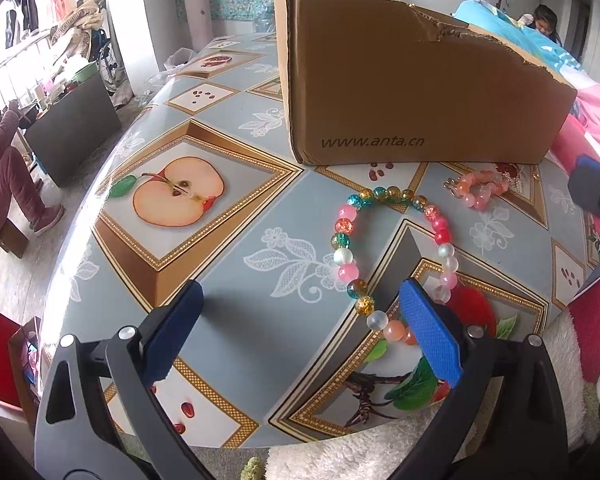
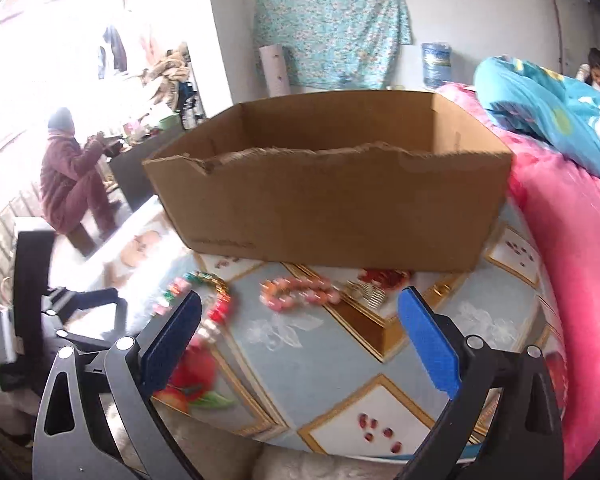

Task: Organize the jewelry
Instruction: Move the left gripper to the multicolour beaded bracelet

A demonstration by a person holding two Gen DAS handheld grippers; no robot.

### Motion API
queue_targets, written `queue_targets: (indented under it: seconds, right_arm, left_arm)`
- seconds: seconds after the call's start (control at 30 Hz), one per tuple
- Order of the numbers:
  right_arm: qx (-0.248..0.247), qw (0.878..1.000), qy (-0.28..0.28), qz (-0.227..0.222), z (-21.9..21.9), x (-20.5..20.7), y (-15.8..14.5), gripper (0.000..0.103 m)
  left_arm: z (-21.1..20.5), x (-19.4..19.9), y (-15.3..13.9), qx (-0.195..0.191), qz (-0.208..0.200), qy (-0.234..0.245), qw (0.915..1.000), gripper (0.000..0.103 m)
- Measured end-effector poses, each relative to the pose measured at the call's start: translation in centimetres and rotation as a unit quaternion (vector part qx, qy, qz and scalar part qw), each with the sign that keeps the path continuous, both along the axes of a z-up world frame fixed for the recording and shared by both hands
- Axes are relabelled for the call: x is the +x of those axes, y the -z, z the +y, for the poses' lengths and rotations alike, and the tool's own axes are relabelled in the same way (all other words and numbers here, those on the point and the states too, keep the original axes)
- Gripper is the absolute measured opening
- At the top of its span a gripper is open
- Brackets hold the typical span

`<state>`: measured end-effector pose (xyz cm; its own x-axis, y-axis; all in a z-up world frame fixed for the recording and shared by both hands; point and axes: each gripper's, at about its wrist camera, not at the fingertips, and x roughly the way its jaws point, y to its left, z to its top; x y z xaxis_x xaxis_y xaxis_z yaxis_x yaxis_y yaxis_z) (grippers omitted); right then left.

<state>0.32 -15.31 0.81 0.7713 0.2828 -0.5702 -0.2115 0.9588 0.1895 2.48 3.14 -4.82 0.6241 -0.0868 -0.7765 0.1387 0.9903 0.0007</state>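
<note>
Box blocks the far side. Bracelets lie on the cloth before it; left of them the cloth is bare. Bedding crowds the right edge.

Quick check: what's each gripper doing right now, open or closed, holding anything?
Left gripper: open, empty, beside the multicolored bead bracelet.
Right gripper: open, empty, above the table.

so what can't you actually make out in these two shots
- Inside of the cardboard box: the left wrist view shows only its outer wall; the right wrist view looks in, but the torn front wall hides the floor.
- Multicoloured bead bracelet: its near end is hidden behind the left tool's blue pad.
- Pink bracelet and the gold piece beside it: motion-blurred in the right wrist view.
</note>
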Motion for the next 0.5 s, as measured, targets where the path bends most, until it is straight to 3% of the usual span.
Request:
queue_targets:
  seconds: [0.1, 0.23, 0.3, 0.5]
  right_arm:
    - [0.020, 0.998, -0.056, 0.022, 1.9, 1.9, -0.4, 0.086]
    - [0.024, 0.993, -0.088, 0.073, 3.8, 3.9, 0.8, 0.068]
    - [0.022, 0.991, -0.093, 0.097, 4.5, 4.5, 1.8, 0.061]
    - [0.020, 0.985, -0.088, 0.146, 4.7, 5.3, 3.5, 0.048]
  left_arm:
    - [0.5, -0.3, -0.2, -0.018, -0.015, 0.005, 0.9997, 0.095]
    - [1.7, -1.0, -1.2, -0.065, -0.047, 0.008, 0.9968, 0.094]
    - [1.8, -1.2, -1.6, -0.065, -0.060, 0.013, 0.9960, 0.079]
    - [1.5, 0.0, -1.5, -0.069, -0.048, 0.035, 0.9958, 0.054]
